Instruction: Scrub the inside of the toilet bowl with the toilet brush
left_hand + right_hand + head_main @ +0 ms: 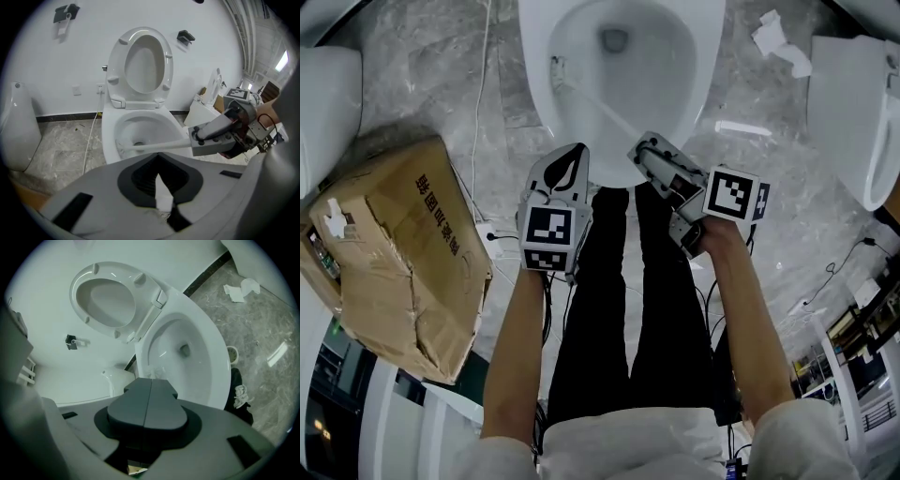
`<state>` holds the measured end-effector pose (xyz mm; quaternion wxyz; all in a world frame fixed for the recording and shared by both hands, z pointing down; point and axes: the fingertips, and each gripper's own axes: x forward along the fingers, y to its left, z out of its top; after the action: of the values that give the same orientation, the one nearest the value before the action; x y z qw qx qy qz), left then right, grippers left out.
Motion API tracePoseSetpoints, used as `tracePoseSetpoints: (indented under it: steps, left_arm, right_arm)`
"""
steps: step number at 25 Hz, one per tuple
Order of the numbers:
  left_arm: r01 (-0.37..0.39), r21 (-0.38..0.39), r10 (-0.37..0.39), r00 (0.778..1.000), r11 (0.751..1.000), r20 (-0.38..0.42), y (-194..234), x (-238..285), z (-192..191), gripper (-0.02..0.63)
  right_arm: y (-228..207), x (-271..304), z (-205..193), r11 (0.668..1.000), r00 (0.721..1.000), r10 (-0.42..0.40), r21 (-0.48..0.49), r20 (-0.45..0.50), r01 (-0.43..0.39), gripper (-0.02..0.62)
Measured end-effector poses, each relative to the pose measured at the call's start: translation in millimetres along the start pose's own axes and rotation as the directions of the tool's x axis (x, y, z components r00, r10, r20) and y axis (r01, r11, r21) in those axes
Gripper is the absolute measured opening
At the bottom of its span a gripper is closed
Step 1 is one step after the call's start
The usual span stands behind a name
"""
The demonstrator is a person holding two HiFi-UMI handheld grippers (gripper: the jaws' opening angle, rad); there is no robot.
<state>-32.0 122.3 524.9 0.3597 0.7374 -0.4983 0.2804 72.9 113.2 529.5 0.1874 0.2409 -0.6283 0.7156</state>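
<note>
while both bare forearms reach forward and down side by side, the right gripper (642, 152) slants toward the toilet bowl (698, 84), its dark jaws clamped on the handle of the toilet brush (154, 147). just left of it the left gripper (572, 157) points down over the bowl's near rim. its jaws are a little parted, with a white sliver showing between the ribbed pads, and they grip nothing. from the right gripper the slim pale handle runs ahead and leftward into the bowl, its bristled head against the inner wall. the bowl is smooth, glossy white and oval. beyond both grippers the seat (140, 65) stands raised. grey veined stone floor (441, 66) surrounds it.
</note>
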Motion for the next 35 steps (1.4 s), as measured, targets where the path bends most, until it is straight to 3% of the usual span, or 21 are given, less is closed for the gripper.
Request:
tracePoseSetpoints:
  steps: [10, 17, 20, 25, 32, 35]
  left_arm:
    - [-0.016, 0.031, 0.017, 1.0, 0.999, -0.008, 13, -4, 22, 0.029]
    - [-0.027, -0.005, 0.027, 1.0, 1.0, 0.008, 10, 1, 42, 0.029]
    - [-0.016, -0.01, 0.016, 1.0, 1.0, 0.019, -1, 0, 55, 0.029]
    - [-0.022, 0.008, 0.022, 0.999, 1.0, 0.033, -1, -5, 67, 0.029]
    - [-0.076, -0.001, 0.076, 0.997, 0.997, 0.029, 25, -6, 88, 0.029]
    - [-0.103, -0.019, 0.104, 0.994, 0.994, 0.036, 39, -11, 91, 0.029]
  right_arm:
    - [1, 9, 37, 0.998, 0.999, 0.049, 0.028, 0.021, -0.049, 0.184]
    - [2, 13, 52, 0.984, 0.997, 0.061, 0.164, 0.05, -0.068, 0.186]
    - [6, 14, 65, 0.982, 0.994, 0.082, 0.164, 0.07, -0.093, 0.187]
    - [5, 9, 79, 0.971, 0.996, 0.036, 0.231, 0.087, -0.055, 0.189]
    - [1, -11, 121, 0.975, 0.985, 0.034, 0.212, 0.167, -0.07, 0.189]
    - [-4, -18, 133, 0.979, 0.983, -0.007, 0.201, 0.181, -0.03, 0.189]
